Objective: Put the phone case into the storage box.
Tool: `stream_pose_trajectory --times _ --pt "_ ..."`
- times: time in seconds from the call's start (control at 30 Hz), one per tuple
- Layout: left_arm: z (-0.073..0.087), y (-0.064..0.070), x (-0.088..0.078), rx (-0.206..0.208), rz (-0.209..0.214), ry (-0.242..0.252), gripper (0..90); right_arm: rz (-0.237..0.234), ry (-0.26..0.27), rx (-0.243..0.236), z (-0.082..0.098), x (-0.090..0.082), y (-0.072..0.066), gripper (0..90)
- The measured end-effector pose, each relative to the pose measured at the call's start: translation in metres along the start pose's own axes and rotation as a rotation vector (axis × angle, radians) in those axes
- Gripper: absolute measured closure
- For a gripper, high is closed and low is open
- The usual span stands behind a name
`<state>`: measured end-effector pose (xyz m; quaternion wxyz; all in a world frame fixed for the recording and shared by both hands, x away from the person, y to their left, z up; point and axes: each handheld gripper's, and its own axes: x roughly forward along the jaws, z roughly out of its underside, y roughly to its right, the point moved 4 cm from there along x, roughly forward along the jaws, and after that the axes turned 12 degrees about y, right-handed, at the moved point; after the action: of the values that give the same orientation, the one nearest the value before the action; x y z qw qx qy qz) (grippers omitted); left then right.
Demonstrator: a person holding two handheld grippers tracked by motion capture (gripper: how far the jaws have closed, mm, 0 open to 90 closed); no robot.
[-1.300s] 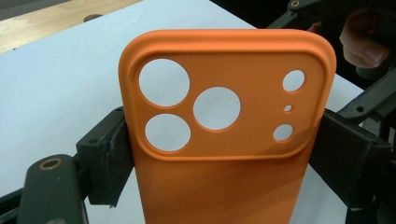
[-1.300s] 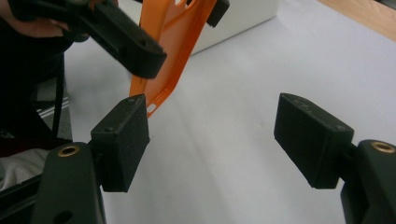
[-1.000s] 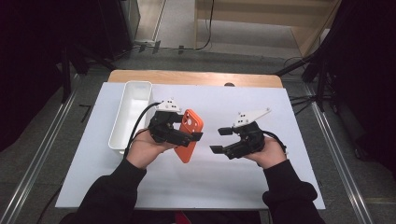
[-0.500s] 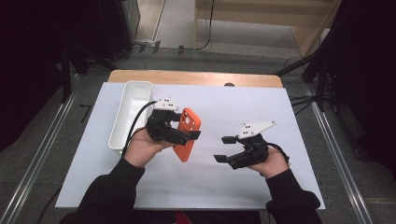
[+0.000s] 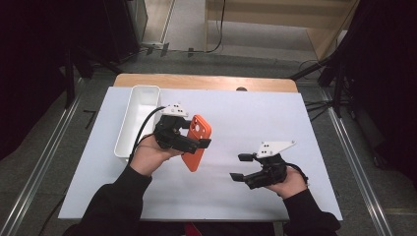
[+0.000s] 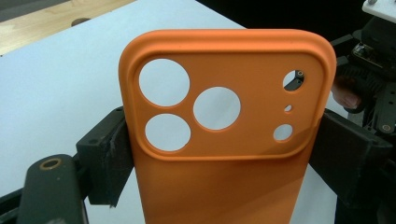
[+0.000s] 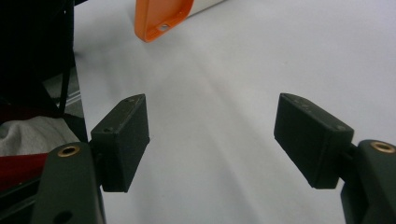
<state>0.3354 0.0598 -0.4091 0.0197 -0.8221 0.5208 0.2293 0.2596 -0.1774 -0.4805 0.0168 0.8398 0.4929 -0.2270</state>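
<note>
An orange phone case (image 5: 194, 158) with round camera cut-outs is held above the white table sheet (image 5: 255, 118), left of centre. My left gripper (image 5: 193, 141) is shut on it, one black pad on each long edge. In the left gripper view the case (image 6: 224, 140) stands upright between the pads of the left gripper (image 6: 229, 158), back face toward the camera. My right gripper (image 5: 239, 166) hovers low over the sheet at the near right, open with nothing between its jaws. In the right gripper view the right gripper (image 7: 217, 140) faces bare sheet, with the case's end (image 7: 161, 18) farther off.
A long white tray (image 5: 129, 129) lies along the sheet's left side, just beyond the left hand. A strip of wooden tabletop (image 5: 206, 81) shows at the far edge. The right gripper (image 6: 373, 70) appears at the upper right of the left gripper view.
The right gripper has sunk and drifted toward the near right part of the sheet, jaws still apart. The left gripper and the case have stayed where they were.
</note>
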Motion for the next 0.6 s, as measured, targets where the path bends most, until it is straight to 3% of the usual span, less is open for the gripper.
stream_pose_trajectory --times 0.6 --pt "0.000 -0.003 -0.003 -0.023 0.031 -0.004 15.9 0.060 0.010 0.049 0.026 -0.017 0.007 25.2"
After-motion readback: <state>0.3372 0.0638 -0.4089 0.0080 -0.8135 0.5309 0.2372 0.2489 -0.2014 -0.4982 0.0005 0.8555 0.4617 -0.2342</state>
